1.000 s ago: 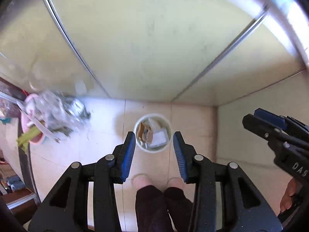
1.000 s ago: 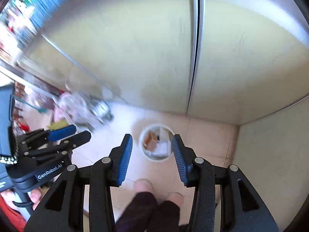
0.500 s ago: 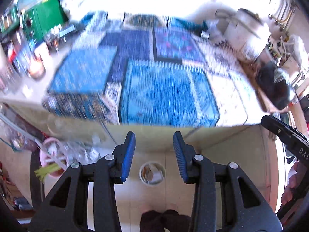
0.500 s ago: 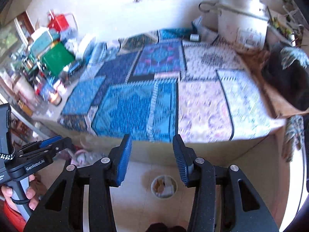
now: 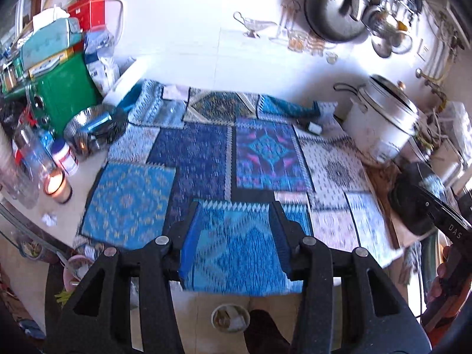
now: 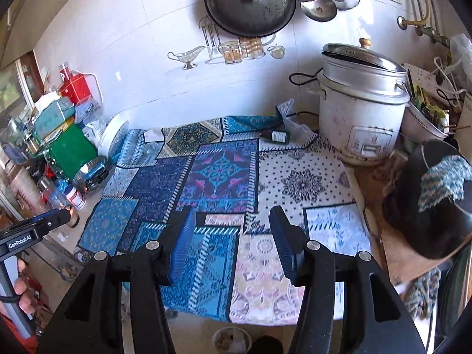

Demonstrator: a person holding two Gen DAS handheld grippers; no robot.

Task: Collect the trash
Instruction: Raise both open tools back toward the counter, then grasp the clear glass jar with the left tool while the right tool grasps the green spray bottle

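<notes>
The left hand-held gripper [image 5: 233, 236] hangs over the near edge of the patchwork cloth [image 5: 206, 159], its blue-padded jaws opening with nothing between them. The right hand-held gripper [image 6: 233, 236] hangs over the same cloth, its jaws also opening and empty. In the left wrist view the right one shows as a black bar at the right edge, held by a hand [image 5: 442, 277]; in the right wrist view the left one pokes in from the left edge, with fingers [image 6: 20, 289] around its handle.

The cloth covers most of the tabletop [image 5: 79, 188]. Below its near edge, on the floor, stands the trash cup [image 5: 230, 318], a round white cup with scraps of paper inside, just beside a dark trouser leg [image 5: 262, 336]. Off the cloth's left edge a small crumpled white scrap [image 5: 48, 219] lies on the bare tabletop, near a lit candle jar [image 5: 57, 185]. Behind the candle, still left of the cloth, are a white-lidded jar [image 5: 65, 155], a shiny metal bowl [image 5: 88, 135] and a green box [image 5: 63, 88]. At the cloth's far right corner stands a white rice cooker [image 6: 360, 118] with a small dark bottle [image 6: 277, 136] lying on the cloth beside it. A black pan [image 6: 250, 3] hangs on the wall above the cloth.
</notes>
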